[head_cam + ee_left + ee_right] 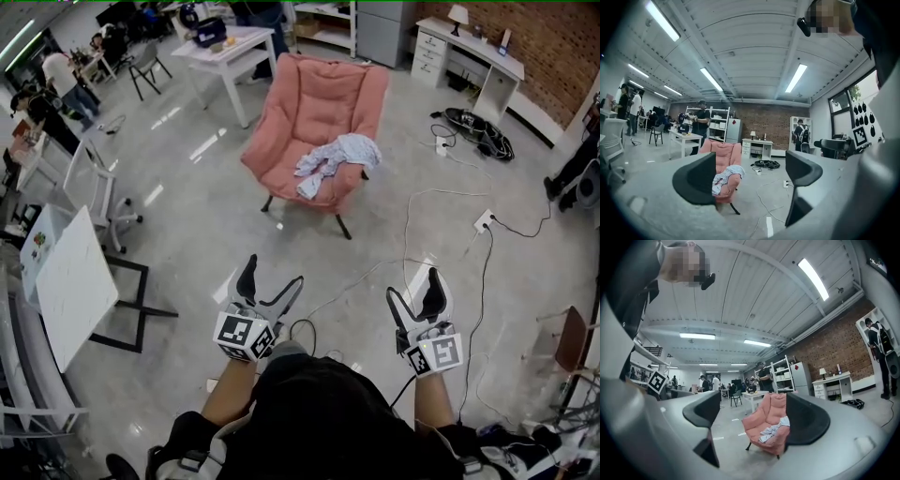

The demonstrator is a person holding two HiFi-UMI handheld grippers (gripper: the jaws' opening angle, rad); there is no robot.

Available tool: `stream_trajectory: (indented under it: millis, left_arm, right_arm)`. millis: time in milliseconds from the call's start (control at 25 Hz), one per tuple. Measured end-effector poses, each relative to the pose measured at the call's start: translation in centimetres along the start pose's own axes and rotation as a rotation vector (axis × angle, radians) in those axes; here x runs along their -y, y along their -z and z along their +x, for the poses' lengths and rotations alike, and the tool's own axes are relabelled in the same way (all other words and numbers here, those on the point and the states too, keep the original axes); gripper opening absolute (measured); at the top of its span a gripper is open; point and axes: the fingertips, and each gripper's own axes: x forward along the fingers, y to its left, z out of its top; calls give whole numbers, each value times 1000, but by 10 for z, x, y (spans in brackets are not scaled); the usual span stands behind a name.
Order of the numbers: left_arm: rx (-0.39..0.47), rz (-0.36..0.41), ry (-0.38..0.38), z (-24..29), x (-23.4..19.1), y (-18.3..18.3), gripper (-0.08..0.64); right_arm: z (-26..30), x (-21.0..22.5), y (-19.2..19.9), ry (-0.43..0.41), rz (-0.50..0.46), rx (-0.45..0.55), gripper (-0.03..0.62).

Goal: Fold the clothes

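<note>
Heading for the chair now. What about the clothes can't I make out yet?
Clothes on the armchair: bunched and small in the head view; type and piece count unclear.
Left gripper view: a finger covers the armchair's left side.
Right gripper view: a finger hides the clothes' right end.

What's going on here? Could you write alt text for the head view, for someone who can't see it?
A crumpled pale garment lies on the seat of a pink armchair standing on a grey floor. Nearer the camera, the left tongs and right tongs are held out toward it, both open and empty.
</note>
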Motion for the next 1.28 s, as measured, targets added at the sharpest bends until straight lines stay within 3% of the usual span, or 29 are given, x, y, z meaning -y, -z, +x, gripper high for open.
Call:
stream_trajectory:
  millis: [240, 480, 800, 1280]
  left_arm:
    - [14, 9, -23, 10, -20, -8, 459]
    - [23, 3, 7, 44, -49, -16, 459]
    - [35, 21, 65, 108, -117, -35, 459]
    - [31, 12, 89, 147, -244, -63, 459]
  right_arm:
    - [26, 6, 5, -20, 20, 4, 417]
    - [66, 17, 7, 12, 26, -16, 417]
    - [149, 23, 11, 67, 23, -4, 416]
    - [298, -24, 18, 40, 33, -13, 416]
